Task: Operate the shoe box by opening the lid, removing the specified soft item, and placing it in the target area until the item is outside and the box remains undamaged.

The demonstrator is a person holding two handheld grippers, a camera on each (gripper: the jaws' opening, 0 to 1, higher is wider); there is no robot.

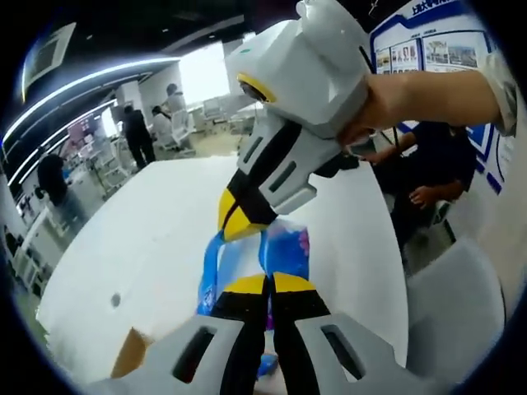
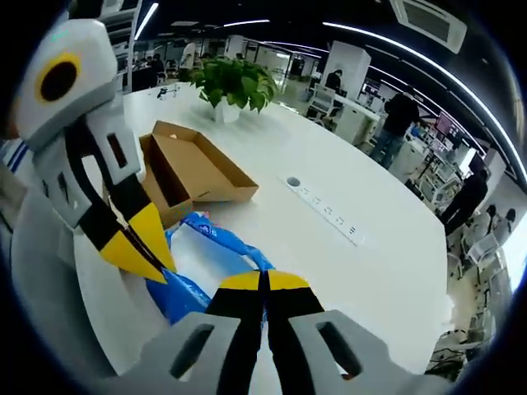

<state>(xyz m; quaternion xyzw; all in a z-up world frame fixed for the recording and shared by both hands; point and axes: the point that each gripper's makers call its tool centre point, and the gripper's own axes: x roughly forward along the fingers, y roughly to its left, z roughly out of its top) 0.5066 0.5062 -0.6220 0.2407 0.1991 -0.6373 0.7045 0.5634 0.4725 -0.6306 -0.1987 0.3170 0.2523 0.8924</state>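
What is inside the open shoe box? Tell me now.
In the right gripper view the shoe box sits open on the white table. The visible part of its interior looks bare brown cardboard; the left gripper covers its near corner. The blue bag lies outside.

Brown cardboard shoe box (image 2: 193,169) lies open on the table; blue soft item (image 2: 206,259) beside it, outside.
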